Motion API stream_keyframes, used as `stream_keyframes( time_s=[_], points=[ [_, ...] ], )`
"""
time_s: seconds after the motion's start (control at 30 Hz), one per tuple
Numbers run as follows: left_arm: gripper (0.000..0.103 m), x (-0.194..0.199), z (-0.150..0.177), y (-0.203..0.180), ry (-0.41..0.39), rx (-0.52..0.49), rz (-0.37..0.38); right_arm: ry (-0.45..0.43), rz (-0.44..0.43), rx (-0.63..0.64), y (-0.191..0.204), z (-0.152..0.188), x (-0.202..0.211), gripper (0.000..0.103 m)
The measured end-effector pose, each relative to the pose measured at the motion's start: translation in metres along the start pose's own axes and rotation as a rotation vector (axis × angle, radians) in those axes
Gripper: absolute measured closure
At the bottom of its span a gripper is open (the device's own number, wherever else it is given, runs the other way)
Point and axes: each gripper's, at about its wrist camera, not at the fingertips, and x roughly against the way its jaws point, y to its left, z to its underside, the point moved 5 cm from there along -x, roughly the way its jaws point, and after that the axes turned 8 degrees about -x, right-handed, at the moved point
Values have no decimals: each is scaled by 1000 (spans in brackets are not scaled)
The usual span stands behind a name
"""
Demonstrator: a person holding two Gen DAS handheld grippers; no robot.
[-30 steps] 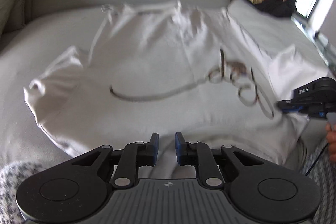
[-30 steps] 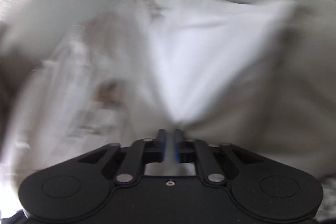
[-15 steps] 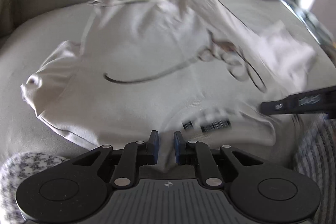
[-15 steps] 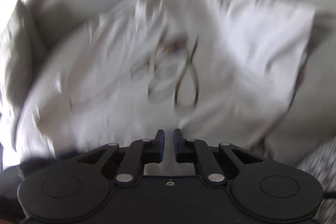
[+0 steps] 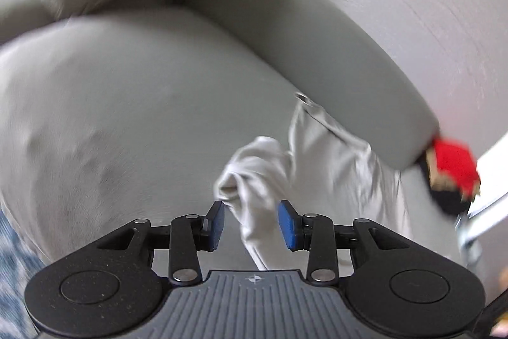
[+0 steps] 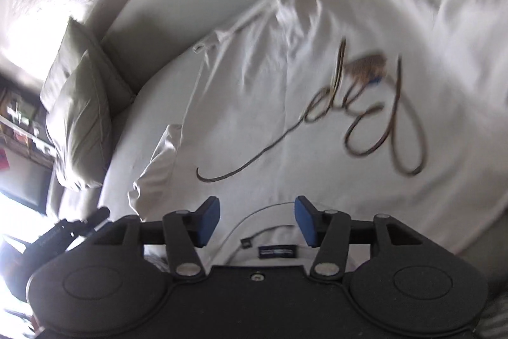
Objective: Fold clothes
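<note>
White T-shirt (image 6: 317,104) lying spread on a grey sofa (image 5: 143,116) — both grippers opening above it.

Motion blur is smearing both views, and the script print (image 6: 365,116) on the shirt's chest is too streaked to read; the shirt's far edge is running out of the right wrist view. In the left wrist view only one sleeve (image 5: 270,173) and a side of the shirt are showing, the rest being cut off behind the gripper body. The left gripper (image 5: 251,223) is pointing down at that bunched sleeve, its jaws widening with the cloth lying between the pads (image 5: 287,224) but not pinched. The right gripper (image 6: 257,221) is angling down over the collar and neck label (image 6: 275,251), jaws spreading and gripping nothing. A stack of red and dark clothes (image 5: 451,177) is sitting blurred at the sofa's far end — a cushion (image 6: 79,104) is leaning at the other.
</note>
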Motion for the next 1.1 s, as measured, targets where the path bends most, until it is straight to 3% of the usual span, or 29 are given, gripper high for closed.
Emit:
stream_keyframes(
  time_s=[0.13, 0.33, 0.4, 0.47, 0.53, 0.6, 0.63, 0.7, 0.77, 0.87, 0.93, 1.0, 1.07, 1.1],
  points=[
    [70, -20, -4, 22, 22, 195, 106, 18, 6, -101, -12, -3, -18, 51],
    [85, -55, -5, 38, 88, 395, 173, 20, 36, -51, -5, -1, -20, 50],
    [82, -62, -8, 41, 98, 436, 175, 20, 34, -53, -5, -1, -21, 49],
    [69, -69, -10, 44, 126, 458, 157, 20, 30, -56, -6, -1, -21, 48],
    [76, -71, -13, 47, 125, 479, 141, 20, 28, -60, -7, -1, -21, 48],
    [101, -73, -16, 50, 124, 499, 125, 20, 29, -57, -6, -1, -21, 48],
    [103, -74, -17, 52, 124, 510, 116, 21, 28, -54, -6, -1, -21, 48],
    [103, -61, -24, 43, 48, 425, 86, 23, 24, -51, -7, -1, -20, 48],
    [103, -40, -33, 21, -57, 256, 57, 25, 19, -50, -7, -2, -20, 48],
    [103, -6, -42, -34, -229, -133, 4, 27, 16, -46, -8, -2, -19, 48],
    [103, 3, -38, -68, -261, -360, 4, 26, 16, -35, -8, -2, -20, 48],
    [103, -4, -27, -87, -173, -508, -21, 26, 12, -37, -8, -2, -19, 48],
    [103, -16, -14, -78, -51, -530, -82, 29, 6, -48, -9, -2, -19, 48],
    [103, -23, -11, -66, 6, -493, -100, 31, 3, -55, -10, -3, -19, 48]
  ],
)
